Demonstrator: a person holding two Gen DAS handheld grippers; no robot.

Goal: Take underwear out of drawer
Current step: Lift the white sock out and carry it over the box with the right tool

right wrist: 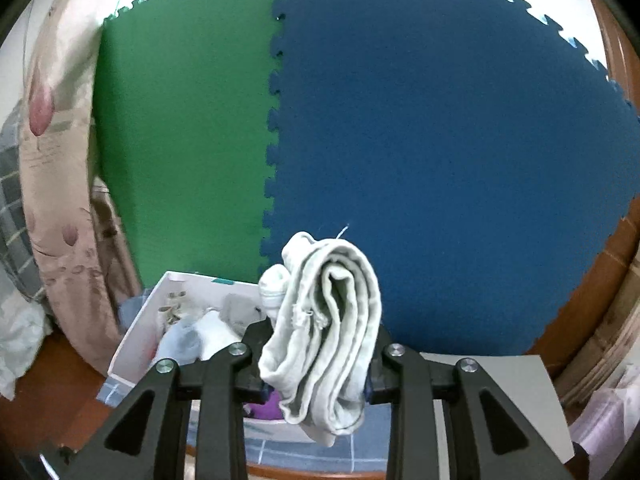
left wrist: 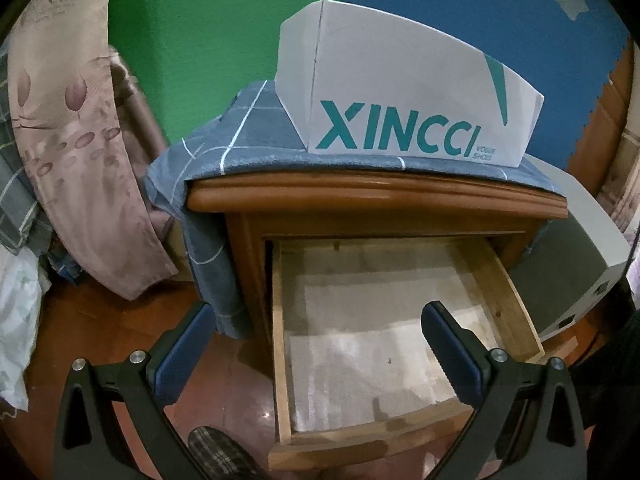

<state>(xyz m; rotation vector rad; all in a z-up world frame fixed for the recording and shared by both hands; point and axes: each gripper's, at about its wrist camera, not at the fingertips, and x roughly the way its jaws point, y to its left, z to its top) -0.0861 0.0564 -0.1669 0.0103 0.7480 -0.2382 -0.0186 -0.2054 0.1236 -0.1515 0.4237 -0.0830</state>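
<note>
A bedroom in a home, judging by the wooden nightstand (left wrist: 376, 200) with its drawer (left wrist: 400, 360) pulled open on a red-brown wood floor (left wrist: 100, 340). Draped over the nightstand's top edge, a blue checked cloth (left wrist: 224, 152) under a white shoe box (left wrist: 400, 100) marked XINCCI; at the left, a floral pillow (left wrist: 72, 120) and rumpled bedding. Behind, green (right wrist: 180, 140) and blue foam mats (right wrist: 440, 160) propped upright.

"XINCCI VOGUE SHOES" on white box (left wrist: 404, 92)
</note>
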